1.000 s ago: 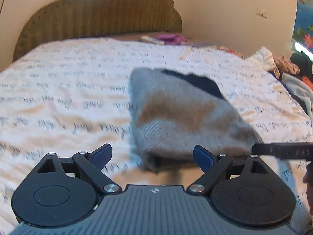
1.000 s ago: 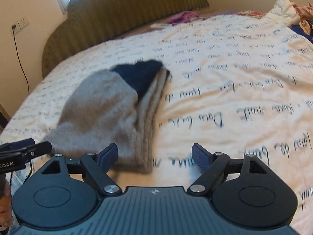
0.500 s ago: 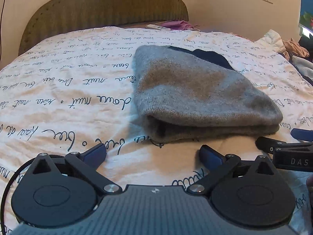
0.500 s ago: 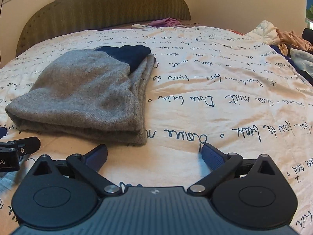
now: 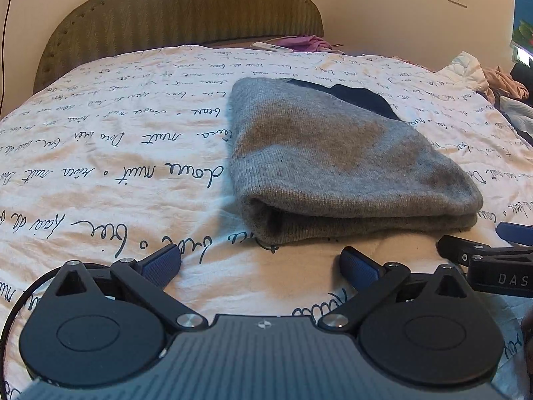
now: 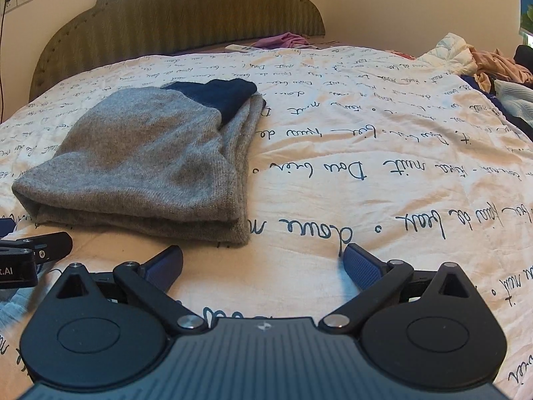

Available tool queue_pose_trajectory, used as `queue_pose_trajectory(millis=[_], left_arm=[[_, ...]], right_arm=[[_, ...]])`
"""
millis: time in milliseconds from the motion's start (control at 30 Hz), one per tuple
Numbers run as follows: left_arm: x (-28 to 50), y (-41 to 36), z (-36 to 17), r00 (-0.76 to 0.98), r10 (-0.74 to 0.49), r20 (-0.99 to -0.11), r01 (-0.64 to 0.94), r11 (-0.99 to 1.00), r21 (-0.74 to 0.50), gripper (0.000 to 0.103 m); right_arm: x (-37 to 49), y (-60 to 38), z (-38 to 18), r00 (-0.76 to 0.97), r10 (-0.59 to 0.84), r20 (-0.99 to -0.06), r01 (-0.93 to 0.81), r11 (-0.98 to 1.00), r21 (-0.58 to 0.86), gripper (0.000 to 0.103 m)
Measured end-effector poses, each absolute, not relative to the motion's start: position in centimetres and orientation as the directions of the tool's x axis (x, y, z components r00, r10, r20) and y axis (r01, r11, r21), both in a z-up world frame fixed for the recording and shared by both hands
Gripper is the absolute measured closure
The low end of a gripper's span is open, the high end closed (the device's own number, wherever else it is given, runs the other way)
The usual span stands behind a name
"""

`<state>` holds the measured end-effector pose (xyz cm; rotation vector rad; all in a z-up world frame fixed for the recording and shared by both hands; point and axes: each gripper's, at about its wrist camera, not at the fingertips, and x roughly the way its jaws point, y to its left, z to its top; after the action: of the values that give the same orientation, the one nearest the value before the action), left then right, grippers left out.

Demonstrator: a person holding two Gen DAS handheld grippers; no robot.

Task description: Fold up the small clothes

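A grey knitted garment (image 5: pixel 333 163) with a dark blue part at its far end lies folded in layers on the bed (image 5: pixel 116 153). In the right wrist view the same folded garment (image 6: pixel 143 166) sits left of centre. My left gripper (image 5: pixel 261 265) is open and empty, just in front of the garment's near edge. My right gripper (image 6: pixel 263 263) is also open and empty, near the garment's front right corner. Each gripper shows at the edge of the other's view: the right gripper (image 5: pixel 483 256) and the left gripper (image 6: pixel 33 253).
The bed cover is white with dark handwriting. A padded olive headboard (image 6: pixel 180 16) stands at the back. A pile of clothes (image 6: pixel 483 66) lies at the right edge of the bed. A purple cloth and a white remote (image 5: pixel 271 46) lie near the headboard.
Both grippers have opened wider and sunk a little toward the bed. The folded garment has settled flat and lies still; the last half second shows no movement.
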<state>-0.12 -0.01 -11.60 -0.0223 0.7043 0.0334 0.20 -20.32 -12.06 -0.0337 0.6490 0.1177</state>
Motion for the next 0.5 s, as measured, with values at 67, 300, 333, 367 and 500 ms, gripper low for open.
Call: queue_pose_trajectory(millis=[67, 300, 333, 367, 500], left_arm=[[-0.10, 0.05, -11.59, 0.762, 0.021, -0.647, -0.039, 0.999, -0.013, 0.000], [0.00, 0.03, -11.61, 0.761, 0.026, -0.649, -0.039, 0.999, -0.006, 0.000], [0.00, 0.05, -11.61, 0.761, 0.025, -0.648, -0.039, 0.999, -0.007, 0.000], [0.00, 0.07, -11.60, 0.761, 0.025, -0.648, -0.040, 0.999, -0.008, 0.000], [0.03, 0.07, -11.59, 0.760, 0.023, -0.649, -0.039, 0.999, -0.011, 0.000]], right_arm=[[0.15, -20.34, -12.06, 0.791, 0.100, -0.604, -0.121, 0.993, 0.007, 0.000], [0.14, -20.32, -12.06, 0.791, 0.100, -0.604, -0.121, 0.993, 0.005, 0.000], [0.13, -20.30, -12.06, 0.791, 0.099, -0.603, -0.121, 0.993, 0.004, 0.000], [0.15, -20.33, -12.07, 0.791, 0.099, -0.603, -0.121, 0.993, 0.004, 0.000], [0.17, -20.32, -12.06, 0.791, 0.098, -0.604, -0.121, 0.993, 0.003, 0.000]])
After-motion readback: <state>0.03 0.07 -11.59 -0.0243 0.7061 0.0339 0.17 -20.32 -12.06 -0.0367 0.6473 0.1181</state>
